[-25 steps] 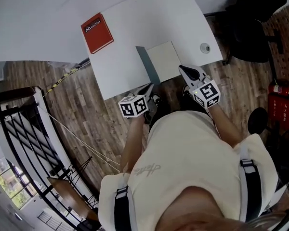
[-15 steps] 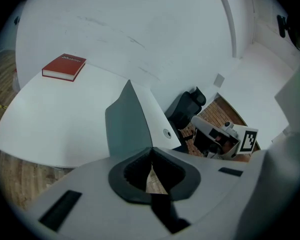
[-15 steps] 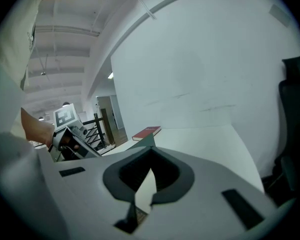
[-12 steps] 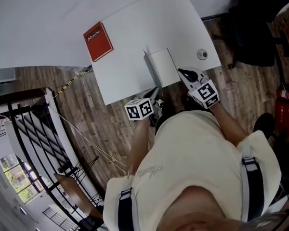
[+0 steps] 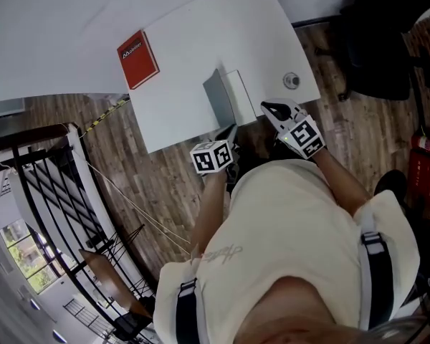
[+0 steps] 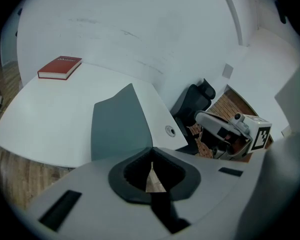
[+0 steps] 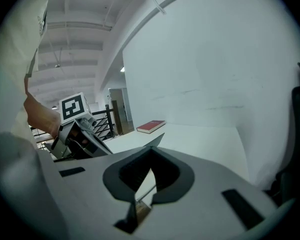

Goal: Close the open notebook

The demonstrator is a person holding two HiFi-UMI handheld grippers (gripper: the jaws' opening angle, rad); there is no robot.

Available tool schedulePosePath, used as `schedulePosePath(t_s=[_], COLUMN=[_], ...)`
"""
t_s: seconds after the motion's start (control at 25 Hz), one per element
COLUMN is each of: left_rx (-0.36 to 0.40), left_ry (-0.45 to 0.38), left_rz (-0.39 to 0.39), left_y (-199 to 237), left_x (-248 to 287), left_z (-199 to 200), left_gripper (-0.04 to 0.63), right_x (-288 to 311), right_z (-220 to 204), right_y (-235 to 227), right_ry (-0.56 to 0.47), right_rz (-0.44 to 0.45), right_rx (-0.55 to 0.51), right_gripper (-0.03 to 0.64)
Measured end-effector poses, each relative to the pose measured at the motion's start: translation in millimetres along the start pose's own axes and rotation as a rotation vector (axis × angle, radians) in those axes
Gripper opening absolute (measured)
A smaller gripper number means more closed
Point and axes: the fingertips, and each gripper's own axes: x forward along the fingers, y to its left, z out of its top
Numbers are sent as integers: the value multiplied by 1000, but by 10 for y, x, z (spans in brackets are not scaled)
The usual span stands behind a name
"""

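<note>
The notebook [image 5: 229, 97] lies near the front edge of the white table [image 5: 179, 99]. Its grey cover [image 5: 216, 100] stands raised and leans over the white page [image 5: 241, 95]. In the left gripper view the same grey cover [image 6: 119, 124] rises just ahead of the jaws. My left gripper [image 5: 231, 130] sits at the cover's near edge with its jaws shut [image 6: 151, 171]; I cannot tell whether it touches. The right gripper [image 5: 267, 107] hovers by the notebook's near right corner, also shut [image 7: 147, 176], with the cover's edge [image 7: 156, 139] just beyond it.
A red book [image 5: 137, 59] lies at the table's far left. A round cable grommet [image 5: 292, 80] sits right of the notebook. A black chair [image 5: 383, 34] stands to the right on the wooden floor, and a black stair railing [image 5: 43, 192] to the left.
The grey cover has risen from lying flat on the left to standing tilted over the white page. Both grippers have stayed close to the notebook's near edge.
</note>
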Motion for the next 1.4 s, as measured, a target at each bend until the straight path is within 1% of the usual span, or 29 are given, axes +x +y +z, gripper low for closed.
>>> schedulePosePath(t_s=[0.08,0.32,0.44,0.68,0.92,1.2,1.4], left_rx=[19,142,175,179,177,134,113], left_ry=[11,96,122,137,118,114,92], left_rz=[21,90,104,88,89,132,131], left_y=[-19,-90,-123,-268,-313,-118,-29], left_x=[32,180,202,222,159,-87,-219], left_z=[-31,-62,-90,-207,-222,-329,-420], left_gripper=[25,26,26,26,26,26,25], right_x=[-30,-95,-145,-270,-333,-275,-186], right_z=[-12,-43,-104,-213,-287,-317,-380], right_y=[-18,-149,-201,-220,-194,-61,63], right_ry=[4,-7,1,2,4,11,28], right_rz=[0,-5,-18,-36,-41,-22,-2], right_rx=[-2,35,45,81,99,117,104], right_gripper=[6,6,6,6,6,6,6])
